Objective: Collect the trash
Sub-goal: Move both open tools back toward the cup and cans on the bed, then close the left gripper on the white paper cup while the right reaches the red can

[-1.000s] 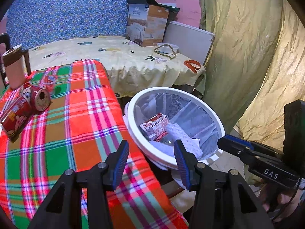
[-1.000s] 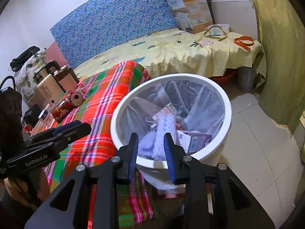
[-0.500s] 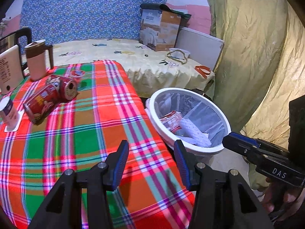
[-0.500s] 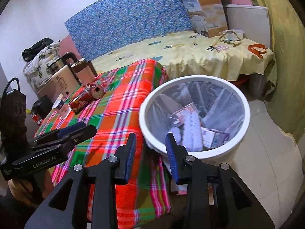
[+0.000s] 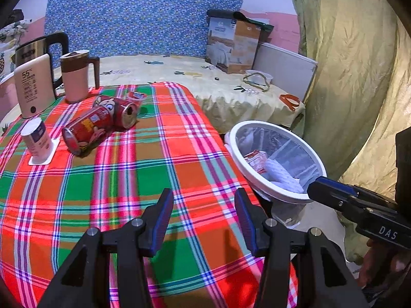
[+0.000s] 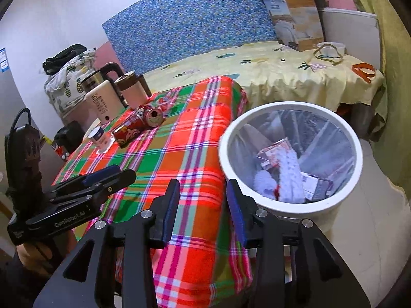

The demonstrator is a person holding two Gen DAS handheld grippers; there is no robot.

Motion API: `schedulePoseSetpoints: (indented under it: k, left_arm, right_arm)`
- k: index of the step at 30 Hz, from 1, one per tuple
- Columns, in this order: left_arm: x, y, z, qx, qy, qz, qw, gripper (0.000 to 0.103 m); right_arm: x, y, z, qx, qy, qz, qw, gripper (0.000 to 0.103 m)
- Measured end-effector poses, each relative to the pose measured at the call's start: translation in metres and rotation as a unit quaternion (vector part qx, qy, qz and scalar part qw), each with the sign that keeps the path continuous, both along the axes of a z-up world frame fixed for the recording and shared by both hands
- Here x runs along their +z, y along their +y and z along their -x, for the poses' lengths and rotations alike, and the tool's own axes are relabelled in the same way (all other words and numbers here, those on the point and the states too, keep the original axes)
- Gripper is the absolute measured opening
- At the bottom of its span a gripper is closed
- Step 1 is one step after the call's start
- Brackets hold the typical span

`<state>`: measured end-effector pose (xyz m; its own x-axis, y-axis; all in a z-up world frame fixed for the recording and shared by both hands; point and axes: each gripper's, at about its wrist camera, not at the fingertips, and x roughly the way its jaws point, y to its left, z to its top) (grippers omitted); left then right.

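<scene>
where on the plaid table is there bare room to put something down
The plaid tablecloth is bare from the red cans forward to the left tongs, and along its right side by the white bin. The far left corner is crowded: the cans, a small white cup, the pink jug and kettle.

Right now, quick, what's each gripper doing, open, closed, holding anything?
Left gripper: open, empty, over the red and green plaid tablecloth.
Right gripper: jaws have just been opening, nothing between them, beside the round white plastic trash bin.
</scene>
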<state>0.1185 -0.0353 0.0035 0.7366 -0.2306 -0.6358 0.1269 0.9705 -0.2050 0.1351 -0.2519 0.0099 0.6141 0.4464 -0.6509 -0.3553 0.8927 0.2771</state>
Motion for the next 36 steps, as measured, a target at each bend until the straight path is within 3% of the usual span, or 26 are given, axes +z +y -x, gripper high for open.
schedulePoseSetpoints:
  k: [15,36]
  left_arm:
    - [-0.004,0.038,0.004,0.039,0.000,-0.004,0.9992,0.051]
    - [-0.001,0.128,-0.011,0.126,-0.016,-0.008,0.9919,0.055]
  right_arm:
    - [-0.002,0.040,-0.004,0.053,0.016,0.011,0.998,0.043]
    - [-0.003,0.085,-0.026,0.078,0.026,0.003,0.997,0.043]
